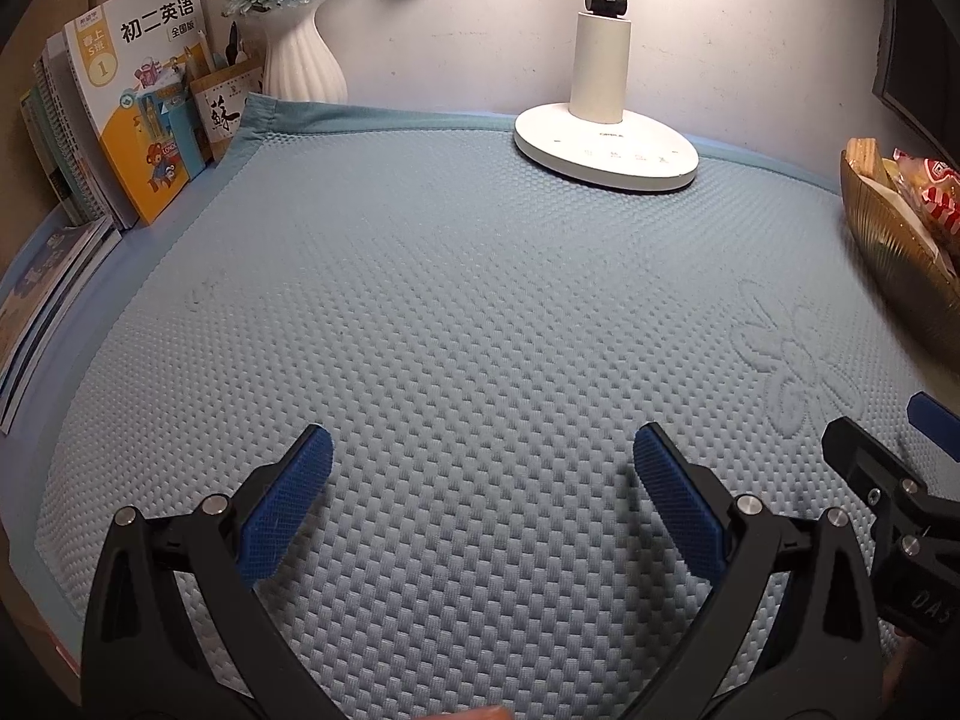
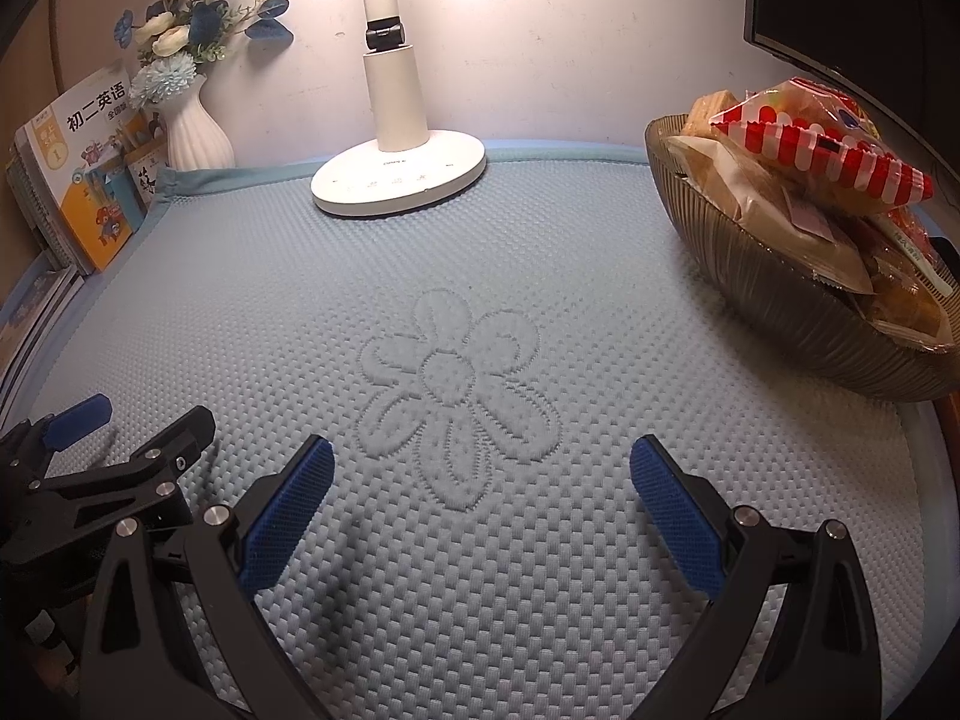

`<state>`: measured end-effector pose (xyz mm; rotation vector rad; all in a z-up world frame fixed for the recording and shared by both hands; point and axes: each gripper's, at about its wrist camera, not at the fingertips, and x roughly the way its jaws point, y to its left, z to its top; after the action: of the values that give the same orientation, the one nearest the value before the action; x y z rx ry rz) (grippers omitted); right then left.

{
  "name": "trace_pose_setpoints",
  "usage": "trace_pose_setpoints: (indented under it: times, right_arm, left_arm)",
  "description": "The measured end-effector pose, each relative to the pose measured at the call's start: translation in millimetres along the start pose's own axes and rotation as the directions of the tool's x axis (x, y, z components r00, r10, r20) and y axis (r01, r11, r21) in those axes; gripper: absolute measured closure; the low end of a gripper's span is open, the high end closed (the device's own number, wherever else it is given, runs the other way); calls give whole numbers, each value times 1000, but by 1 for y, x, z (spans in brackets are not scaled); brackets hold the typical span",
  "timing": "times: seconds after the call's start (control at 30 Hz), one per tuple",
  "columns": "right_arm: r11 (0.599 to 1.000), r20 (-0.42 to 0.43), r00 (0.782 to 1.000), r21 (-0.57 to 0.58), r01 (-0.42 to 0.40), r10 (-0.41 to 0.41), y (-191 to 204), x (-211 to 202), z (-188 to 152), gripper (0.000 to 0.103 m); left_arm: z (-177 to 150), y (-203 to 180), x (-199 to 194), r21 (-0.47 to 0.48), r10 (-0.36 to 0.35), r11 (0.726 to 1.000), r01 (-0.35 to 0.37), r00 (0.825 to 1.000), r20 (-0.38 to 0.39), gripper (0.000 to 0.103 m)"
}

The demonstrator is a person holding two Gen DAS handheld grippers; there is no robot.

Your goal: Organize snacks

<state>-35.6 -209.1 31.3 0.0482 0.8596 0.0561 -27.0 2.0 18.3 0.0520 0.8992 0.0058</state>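
A ribbed glass bowl [image 2: 774, 300] stands at the right of the blue mat, heaped with wrapped snacks; a red-and-white striped packet [image 2: 822, 150] lies on top. The left wrist view catches the bowl [image 1: 888, 258] at its right edge. My left gripper [image 1: 483, 450] hovers open over the bare mat with nothing between its blue pads. Open and empty too, my right gripper [image 2: 480, 462] sits over the stitched flower [image 2: 456, 384], left of the bowl. Each gripper shows in the other's view: the right gripper [image 1: 882, 438] at lower right, the left gripper [image 2: 144, 414] at lower left.
A white desk lamp's base [image 2: 399, 177] rests at the back of the mat. A white vase of blue flowers [image 2: 195, 132], a pen holder [image 1: 225, 111] and upright books [image 1: 141, 108] line the back left. More books [image 1: 42, 306] lie flat at the left edge. A dark monitor [image 2: 852, 6] stands behind the bowl.
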Motion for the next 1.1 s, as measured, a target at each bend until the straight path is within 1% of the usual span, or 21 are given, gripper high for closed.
trace_pose_setpoints:
  times: [0.1,0.27,0.57,0.63,1.1]
  right_arm:
    - [1000,-1,1000,-1,0,0,0,0,0,5]
    - [1000,-8,1000,-1,5,-5,1,1,0,5]
    - [1000,-10,1000,5,10,-10,1,2,1,5]
    - [1000,-12,1000,5,10,-10,1,2,1,5]
    - [1000,-9,1000,9,15,-15,-1,1,-1,5]
  left_arm:
    - [0,-1,0,3,-2,1000,2,1000,-2,3]
    - [-1,-3,4,27,-26,999,27,999,-35,3]
    - [-2,-2,4,31,-36,999,37,999,-39,3]
    - [-2,-4,6,47,-50,998,53,997,-56,3]
    - [-2,-3,5,53,-33,998,36,998,-56,3]
